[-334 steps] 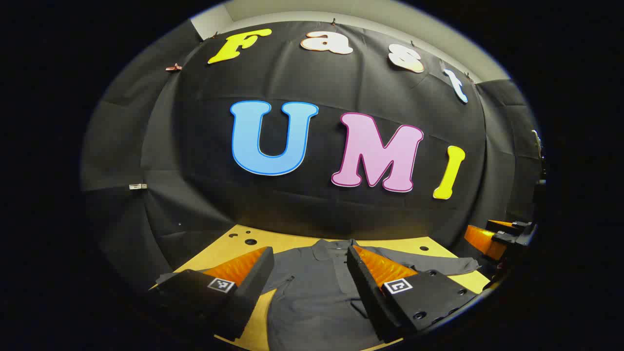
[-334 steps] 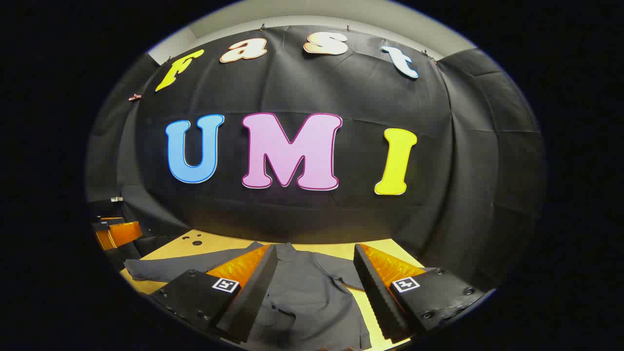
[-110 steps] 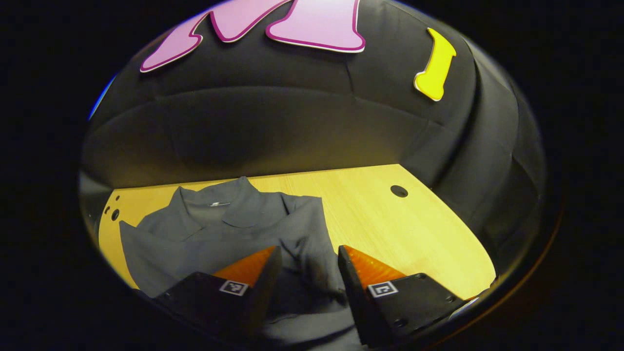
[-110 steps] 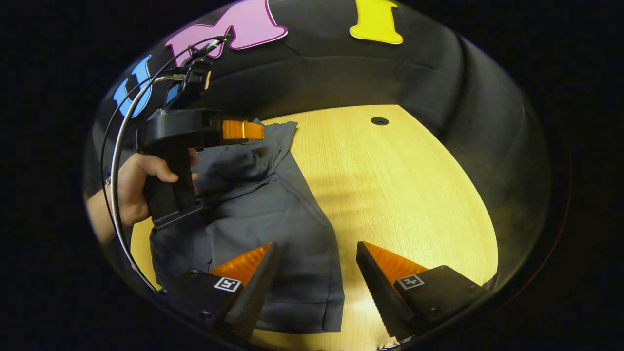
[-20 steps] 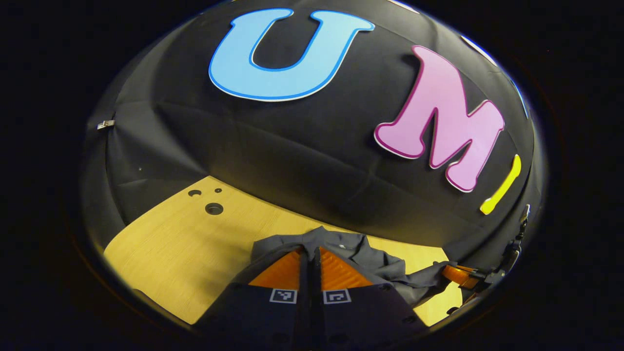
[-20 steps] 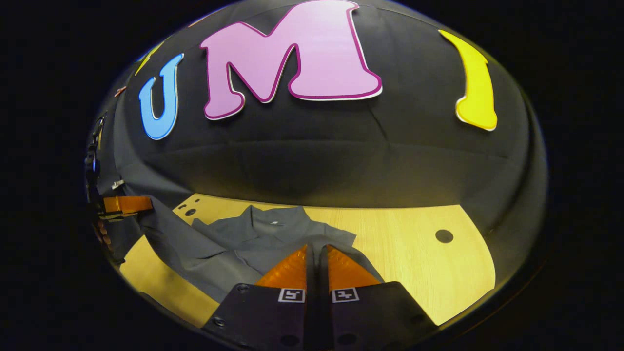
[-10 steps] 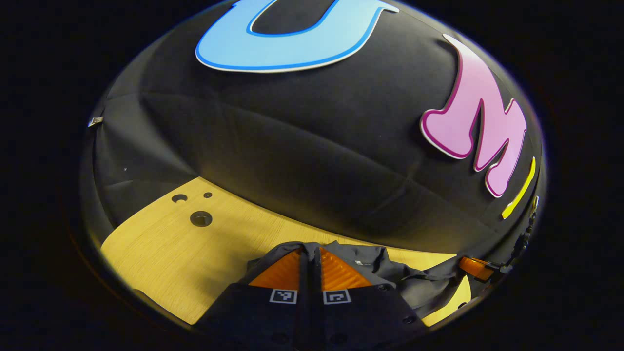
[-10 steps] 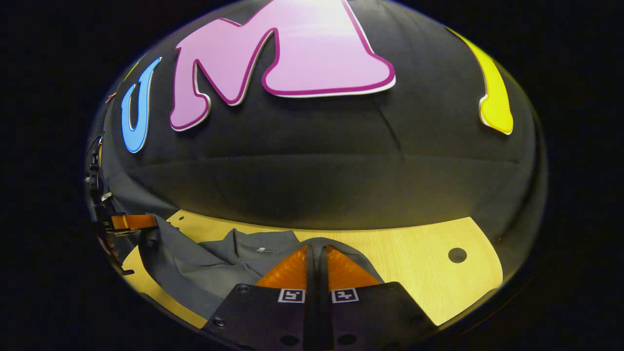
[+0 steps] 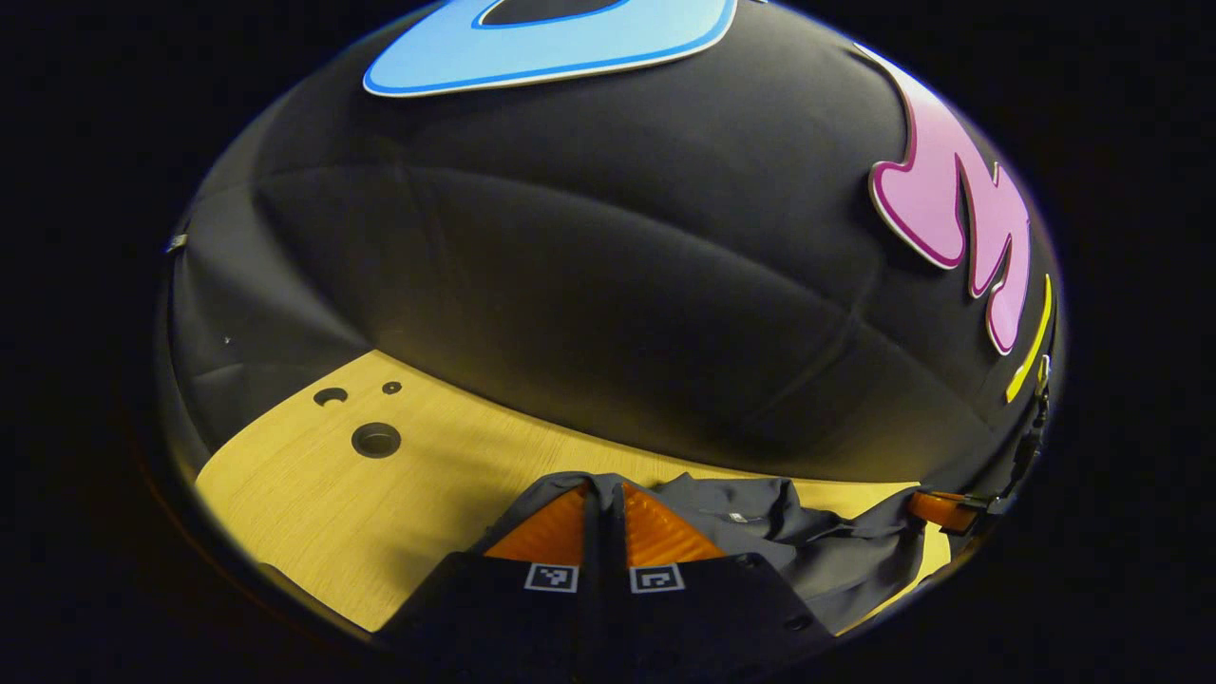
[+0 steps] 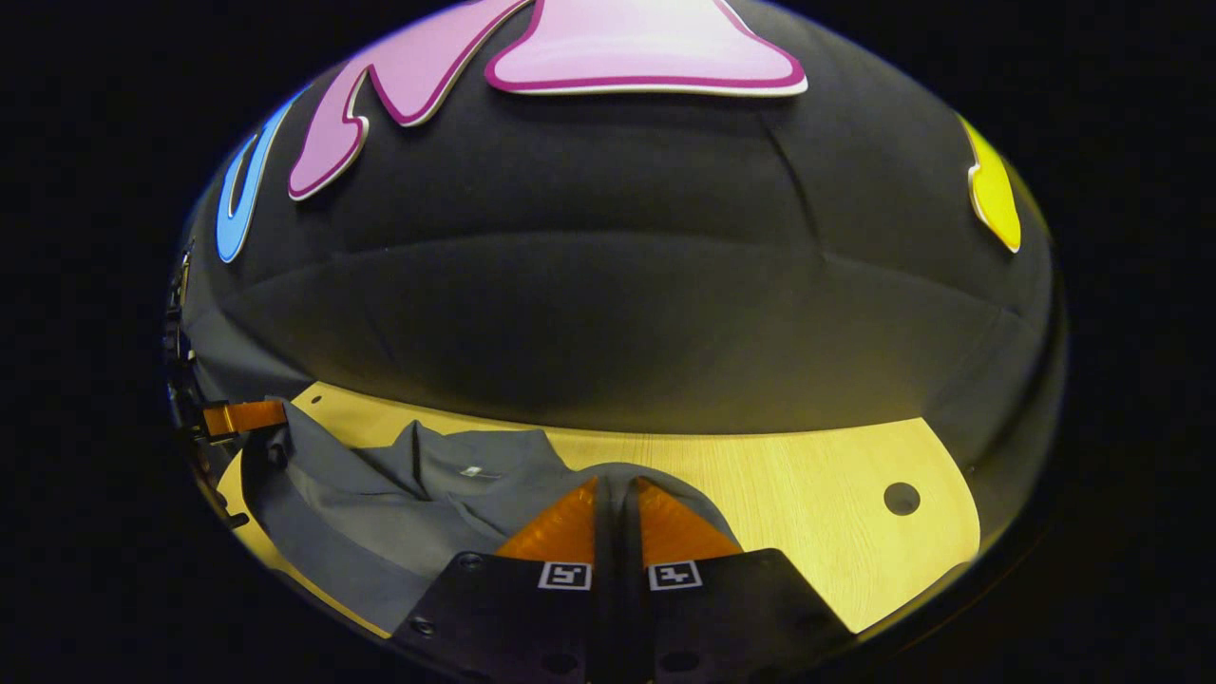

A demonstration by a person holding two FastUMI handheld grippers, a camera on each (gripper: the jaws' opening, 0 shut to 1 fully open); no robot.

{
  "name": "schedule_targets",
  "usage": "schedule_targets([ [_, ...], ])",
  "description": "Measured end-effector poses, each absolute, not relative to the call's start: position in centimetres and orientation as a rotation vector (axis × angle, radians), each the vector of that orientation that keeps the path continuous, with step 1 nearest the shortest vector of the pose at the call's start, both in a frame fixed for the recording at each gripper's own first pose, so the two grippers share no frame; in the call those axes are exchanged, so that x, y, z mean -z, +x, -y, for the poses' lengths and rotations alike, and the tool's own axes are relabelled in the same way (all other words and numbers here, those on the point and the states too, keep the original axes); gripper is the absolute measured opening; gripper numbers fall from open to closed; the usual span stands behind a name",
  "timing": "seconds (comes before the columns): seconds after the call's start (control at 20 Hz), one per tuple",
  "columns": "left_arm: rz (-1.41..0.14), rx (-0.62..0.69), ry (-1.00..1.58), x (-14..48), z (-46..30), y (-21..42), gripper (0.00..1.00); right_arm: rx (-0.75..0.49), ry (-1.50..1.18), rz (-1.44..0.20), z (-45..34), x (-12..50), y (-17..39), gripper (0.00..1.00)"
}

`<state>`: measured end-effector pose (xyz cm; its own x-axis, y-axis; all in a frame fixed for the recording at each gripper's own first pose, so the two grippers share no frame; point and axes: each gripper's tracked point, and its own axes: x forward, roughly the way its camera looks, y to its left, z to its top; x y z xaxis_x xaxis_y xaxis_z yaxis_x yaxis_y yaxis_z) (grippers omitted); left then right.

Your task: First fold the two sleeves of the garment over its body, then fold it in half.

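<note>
Only a white tag [image 10: 472, 470] inside garment [image 10: 380, 513]

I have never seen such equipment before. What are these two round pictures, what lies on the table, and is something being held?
A person holds a hand tool with two fingers, called a gripper, in each hand. Each tool carries a wide-angle camera that looks forward along its own fingers, so each picture comes from one tool.

In the left gripper view, the left gripper shows at the bottom with its fingers closed on dark grey cloth. In the right gripper view, the right gripper is closed on cloth in the same way.

The cloth is a grey shirt with a collar, lying partly bunched on a light wooden table. Both tools pinch an edge of it, apparently for the fold in half. Behind the table hangs the black wall of the booth.
</note>
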<state>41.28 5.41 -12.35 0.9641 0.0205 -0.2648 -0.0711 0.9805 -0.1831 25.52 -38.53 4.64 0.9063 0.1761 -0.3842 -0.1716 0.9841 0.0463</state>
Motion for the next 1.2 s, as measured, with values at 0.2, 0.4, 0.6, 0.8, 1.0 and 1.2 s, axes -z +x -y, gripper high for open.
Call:
schedule_targets([
  [0.2,-0.263,-0.075,-0.151,11.7,-6.0,40.5,0.05,-0.176,0.043,-0.416,38.7,-5.2,25.0,0.11],
  [0.4,-0.252,-0.095,-0.057,9.9,-6.3,39.1,0.57,-0.167,0.076,-0.412,39.2,-7.5,23.1,0.54],
  [0.6,-0.229,-0.060,-0.023,6.8,-5.0,35.4,0.80,-0.150,0.075,-0.405,39.9,-10.1,19.3,0.89],
  [0.8,-0.172,-0.045,0.032,2.7,-4.8,29.4,0.95,-0.086,0.056,-0.338,40.9,-14.5,14.0,0.99],
  [1.0,-0.096,-0.027,0.040,-1.9,-4.7,22.4,0.96,-0.052,0.066,-0.306,41.0,-18.4,7.8,0.99],
  [1.2,-0.031,-0.025,0.076,-5.0,-5.3,15.4,0.96,-0.033,0.102,-0.253,40.8,-21.3,1.3,0.98],
])
